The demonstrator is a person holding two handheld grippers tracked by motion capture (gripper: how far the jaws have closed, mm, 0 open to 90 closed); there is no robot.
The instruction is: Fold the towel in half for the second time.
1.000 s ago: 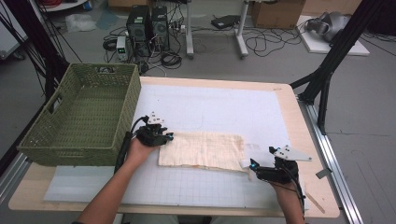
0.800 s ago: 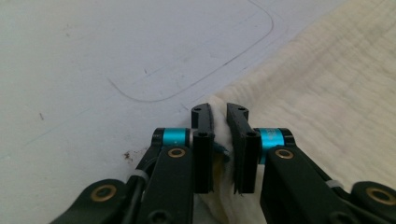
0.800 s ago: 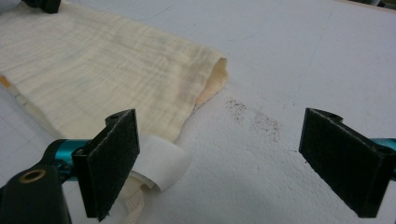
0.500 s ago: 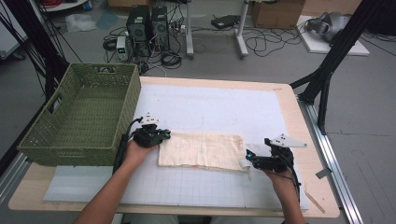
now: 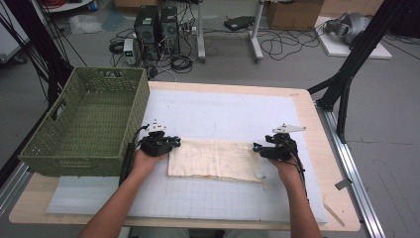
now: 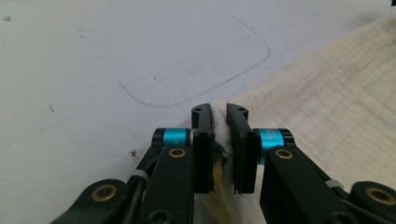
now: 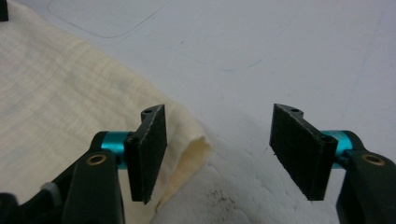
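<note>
My left gripper (image 6: 219,116) pinches the cloth (image 5: 213,159) corner, while my right gripper (image 7: 219,140), jaws just closing, straddles its other corner, not yet pressing.

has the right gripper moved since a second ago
Yes. In the high view the right gripper has slid left, away from the table's right edge, to the cream cloth's corner, its fingers closing.
</note>
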